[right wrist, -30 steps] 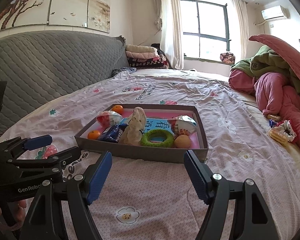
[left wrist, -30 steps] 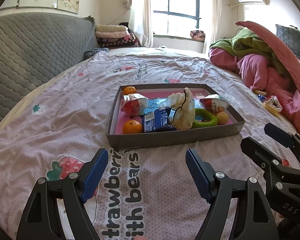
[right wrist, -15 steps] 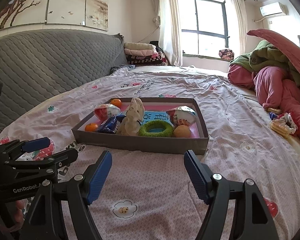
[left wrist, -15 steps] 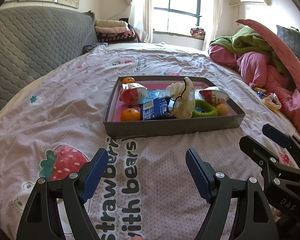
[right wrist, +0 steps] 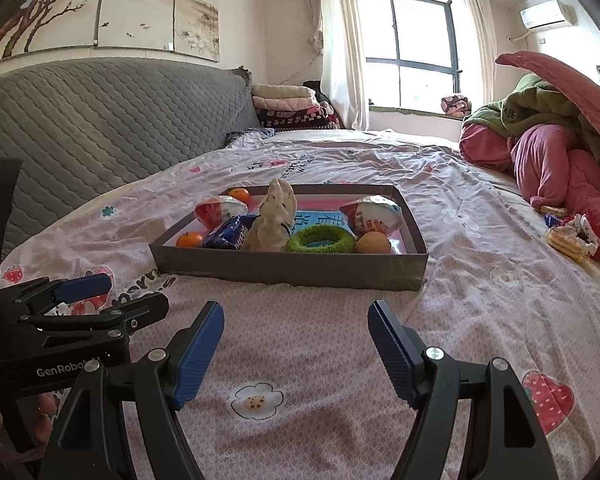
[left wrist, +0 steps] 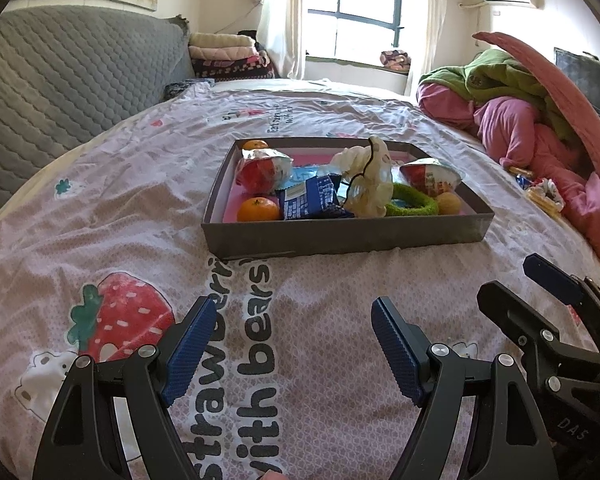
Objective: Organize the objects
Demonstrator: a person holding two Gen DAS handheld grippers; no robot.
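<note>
We've got the left gripper [left wrist: 290, 344] and right gripper [right wrist: 296, 346] both spread wide, fingers released, nothing held, hovering over the bed [right wrist: 324, 360]. The tray [right wrist: 292, 268] sits ahead on the bedspread, holding a green ring [right wrist: 320, 240], snack packs and oranges.

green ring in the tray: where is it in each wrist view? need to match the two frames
Left wrist: green ring lies in the tray's near right part, right of the white rabbit toy.
Right wrist: green ring lies just right of centre, against the tray's near wall.
Shared landmark: the white rabbit toy, directly left of the ring in both.
</note>
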